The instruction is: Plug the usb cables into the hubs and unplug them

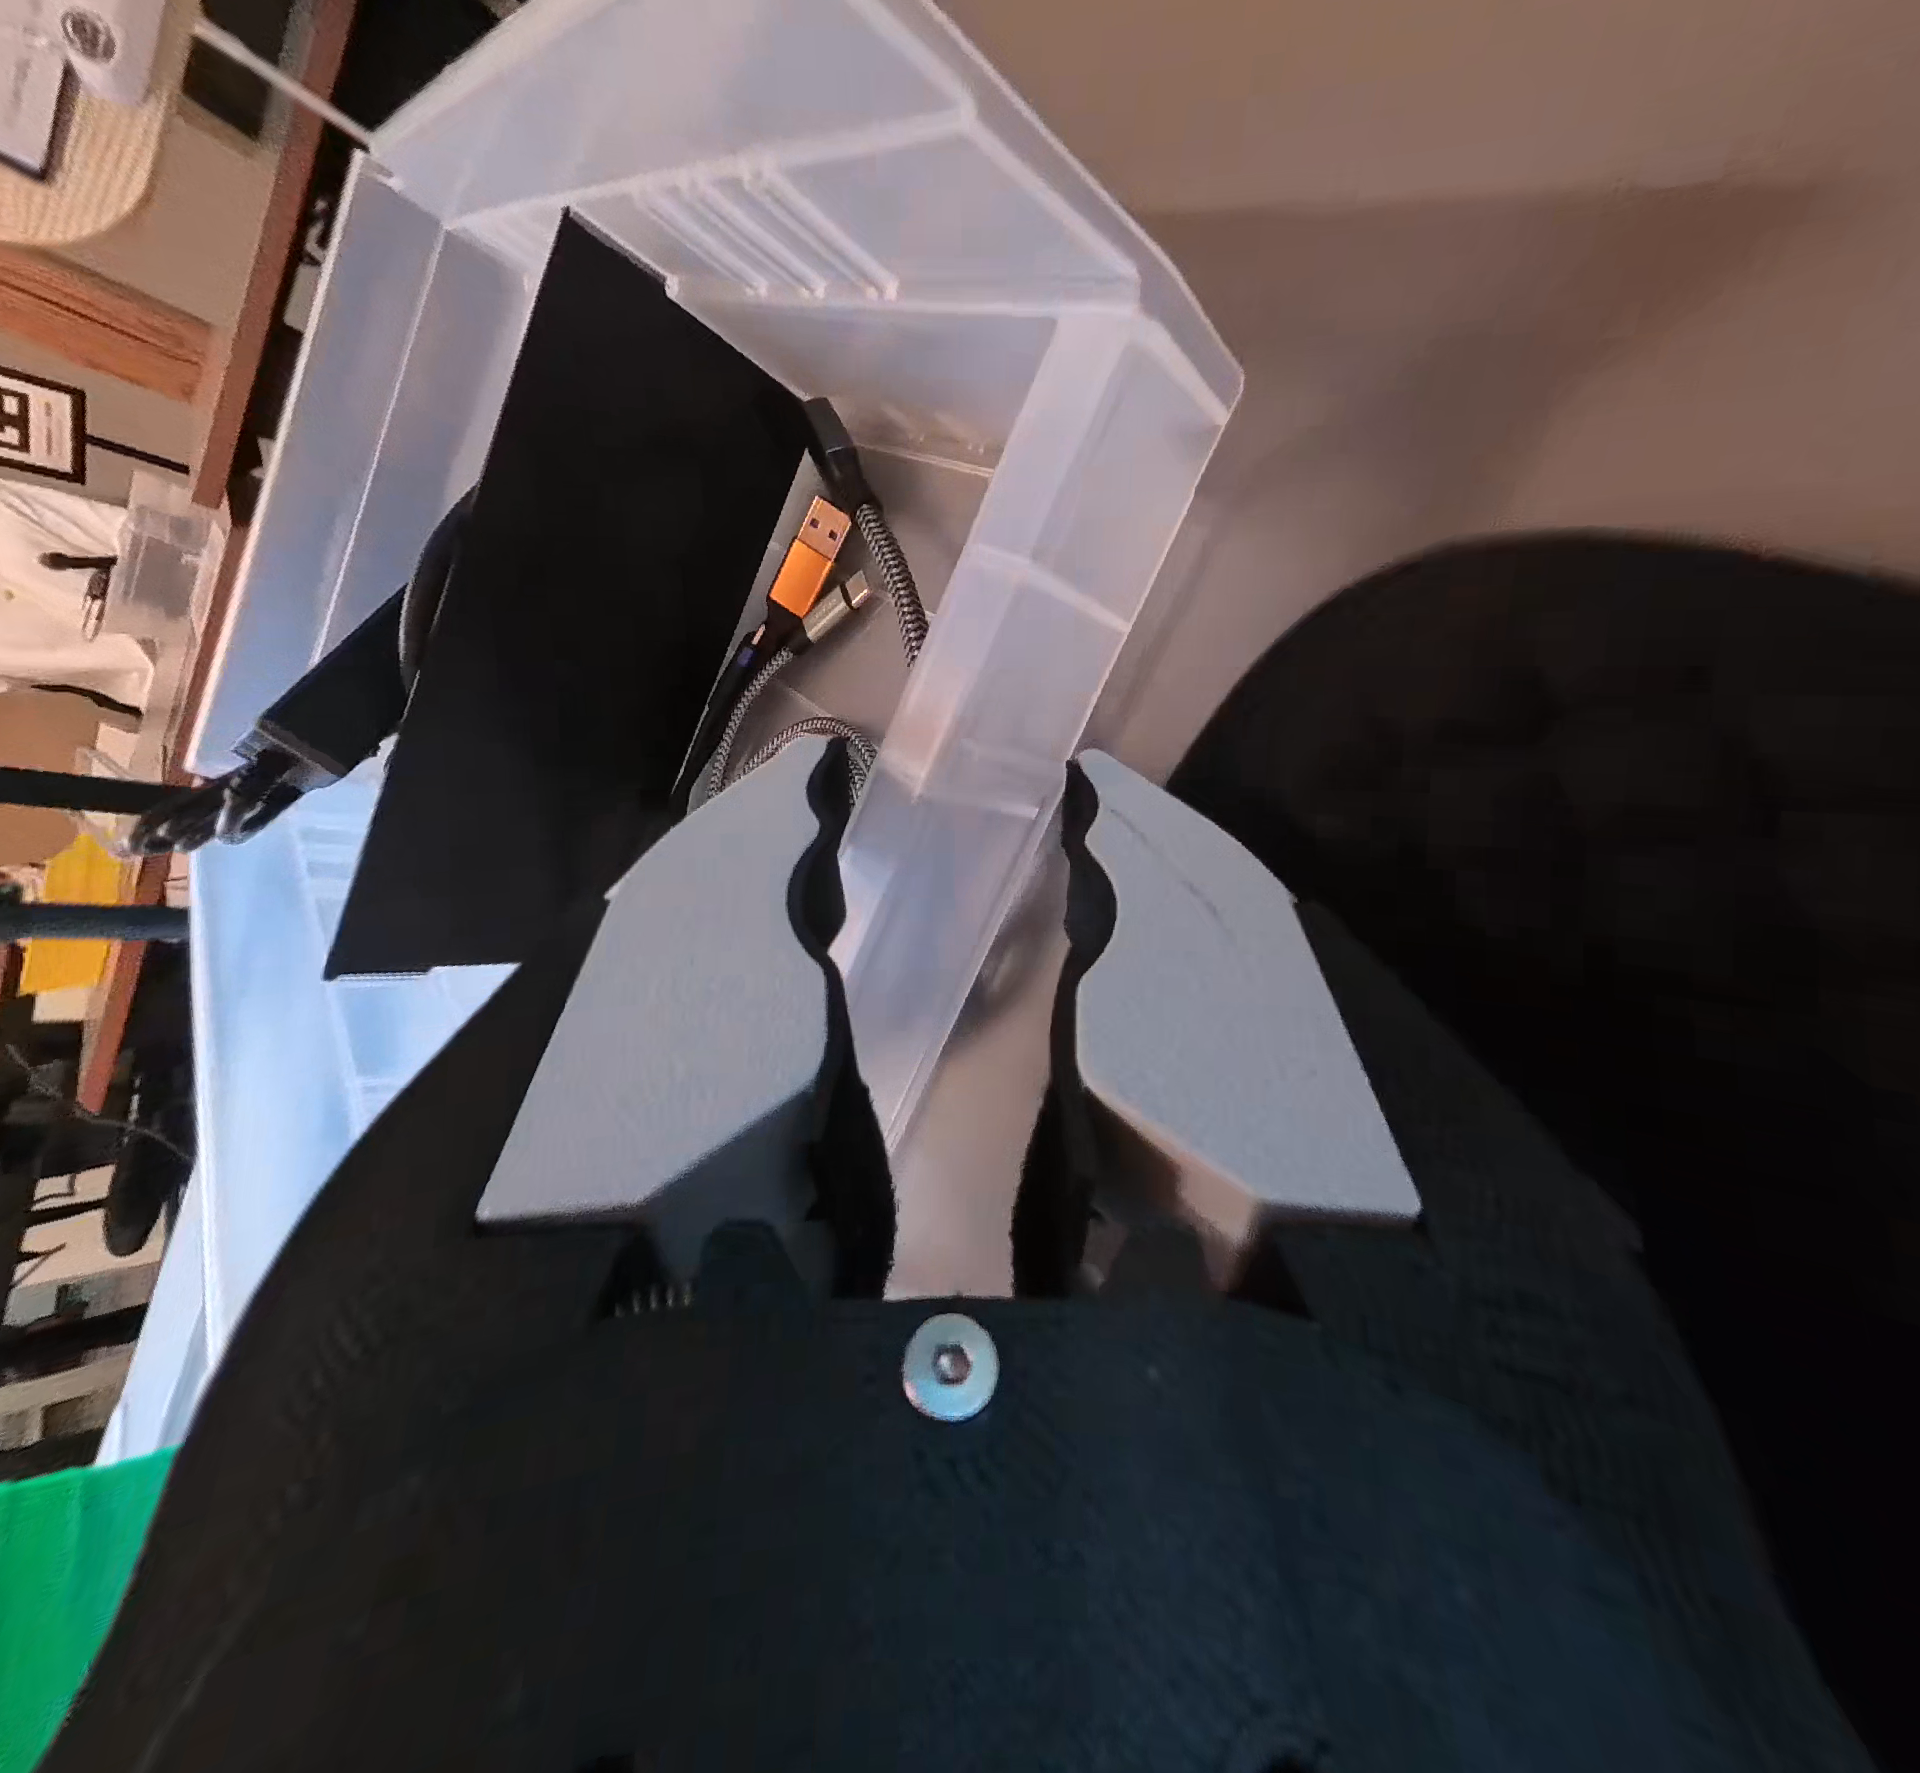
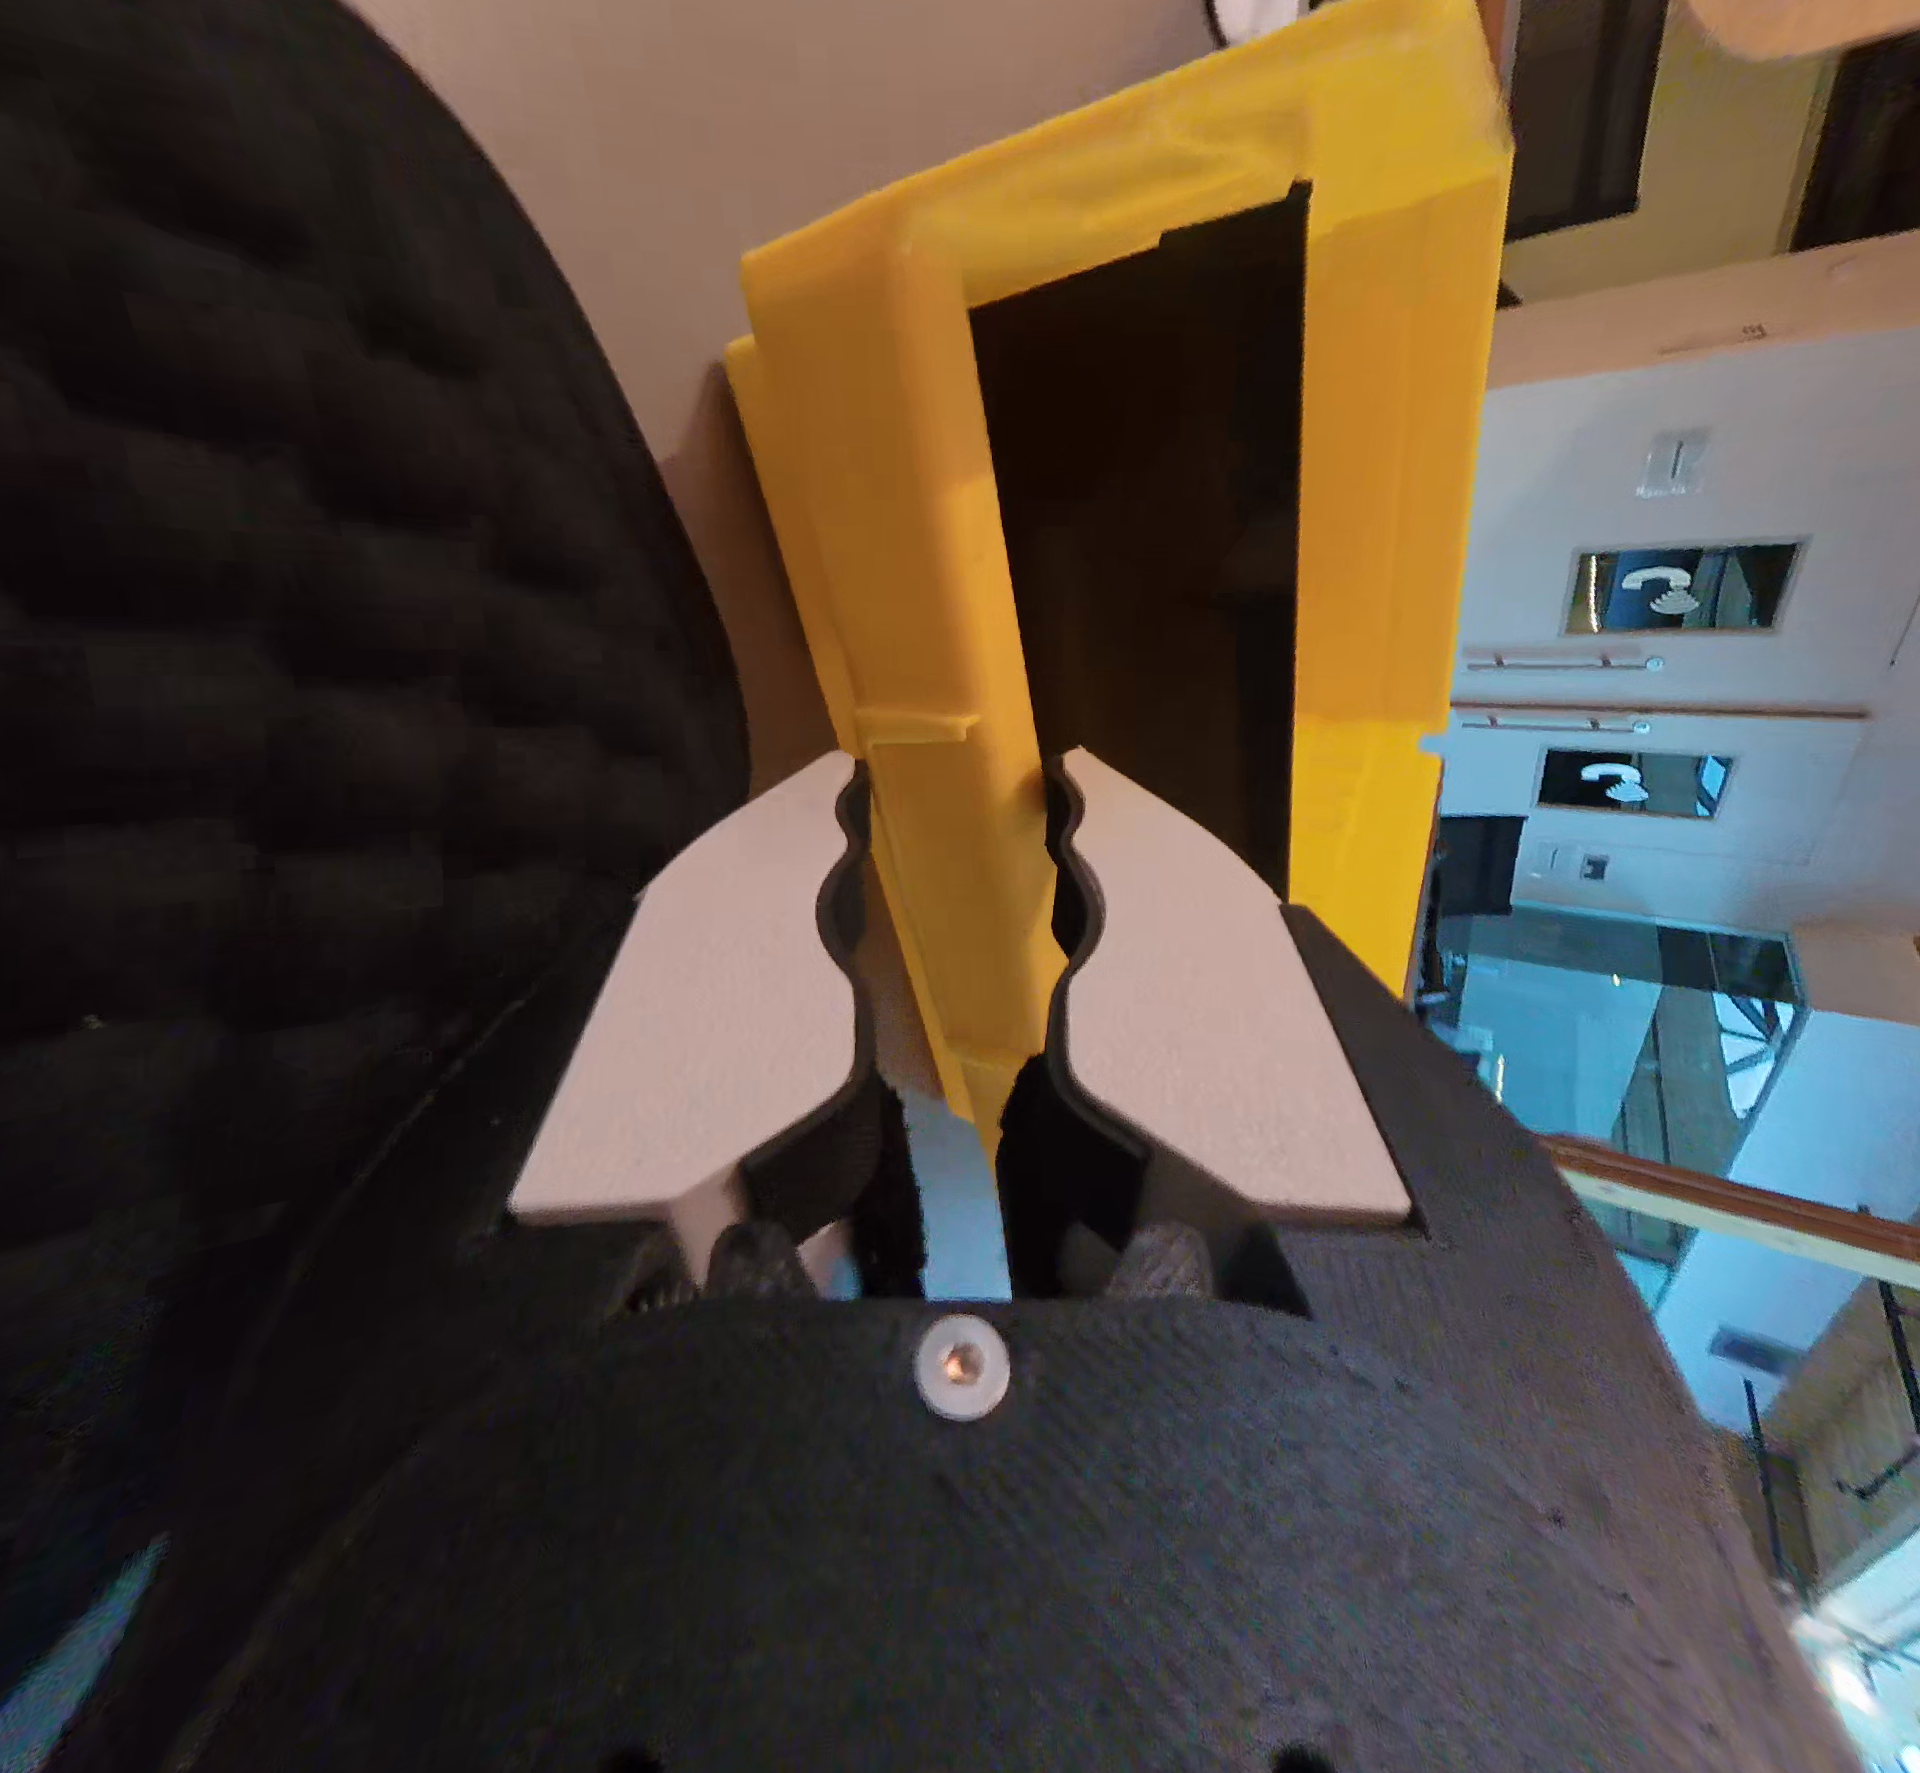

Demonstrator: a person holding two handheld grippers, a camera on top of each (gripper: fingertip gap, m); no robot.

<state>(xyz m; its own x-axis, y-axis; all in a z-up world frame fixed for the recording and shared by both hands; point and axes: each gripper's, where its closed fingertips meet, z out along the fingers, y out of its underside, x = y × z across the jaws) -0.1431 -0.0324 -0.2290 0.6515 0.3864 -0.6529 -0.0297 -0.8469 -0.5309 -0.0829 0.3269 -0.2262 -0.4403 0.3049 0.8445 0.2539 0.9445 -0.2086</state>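
My left gripper (image 1: pixel 951 767) is shut on the wall of a clear plastic bin (image 1: pixel 997 643), which is lifted and tilted. Inside the bin lie braided USB cables (image 1: pixel 883 570) with an orange plug (image 1: pixel 805 560), beside a black flat block (image 1: pixel 613 518). My right gripper (image 2: pixel 951 773) is shut on the side wall of a yellow plastic bin (image 2: pixel 904 518), also lifted and tilted. A black flat block (image 2: pixel 1143 518) sits inside it. No hub ports show clearly.
A dark mosaic patch fills the right of the left wrist view (image 1: pixel 1558 892) and the left of the right wrist view (image 2: pixel 260 580). A beige surface (image 1: pixel 1351 61) lies behind both bins. A green object (image 1: pixel 62 1567) is at lower left. Spacing between my two grippers at the tips: around 35 cm.
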